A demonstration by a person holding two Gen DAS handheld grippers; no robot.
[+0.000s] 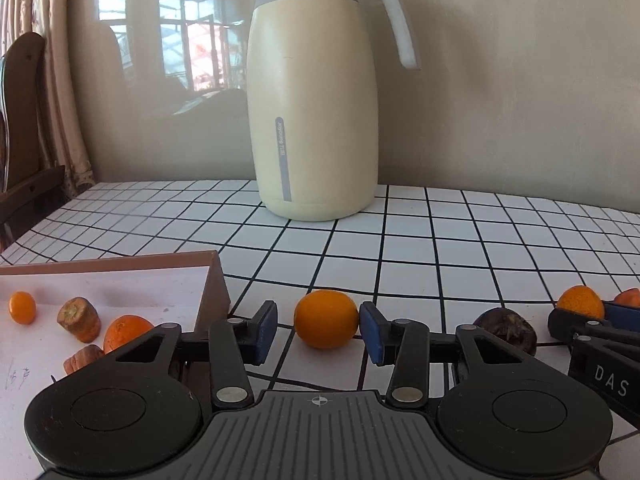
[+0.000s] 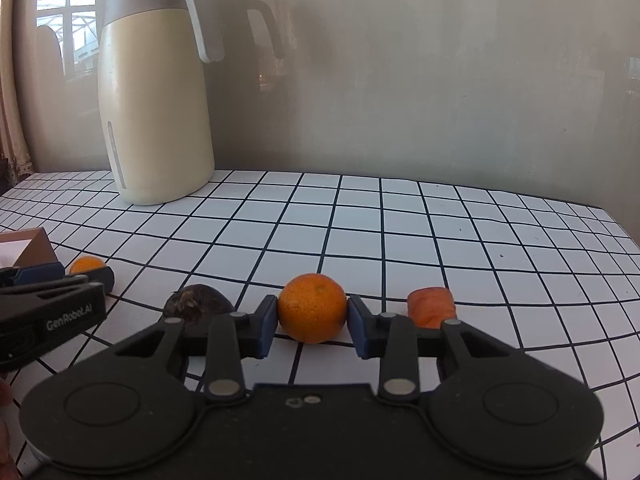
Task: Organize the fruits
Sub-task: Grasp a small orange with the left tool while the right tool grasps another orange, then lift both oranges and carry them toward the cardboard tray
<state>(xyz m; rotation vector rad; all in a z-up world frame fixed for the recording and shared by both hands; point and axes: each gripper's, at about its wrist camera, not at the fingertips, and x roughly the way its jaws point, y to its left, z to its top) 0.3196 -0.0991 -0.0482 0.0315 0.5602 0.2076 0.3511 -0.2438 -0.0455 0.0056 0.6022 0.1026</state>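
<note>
My left gripper (image 1: 319, 328) is open around a smooth orange fruit (image 1: 326, 319) on the checked table; the right pad touches it and a small gap shows on the left. My right gripper (image 2: 312, 326) has both pads against a mandarin (image 2: 312, 307) resting on the table. A dark brown fruit (image 2: 198, 305) lies between the two grippers; it also shows in the left wrist view (image 1: 507, 329). A carrot chunk (image 2: 432, 306) lies right of the mandarin. A cardboard box lid (image 1: 214, 288) at the left holds a small orange fruit (image 1: 22, 307), carrot pieces (image 1: 79, 318) and a mandarin (image 1: 126, 330).
A tall cream thermos jug (image 1: 314, 120) stands at the back of the table near the wall. A wooden chair (image 1: 22, 120) and curtain are beyond the table's left edge. The table's right edge (image 2: 624, 232) shows in the right wrist view.
</note>
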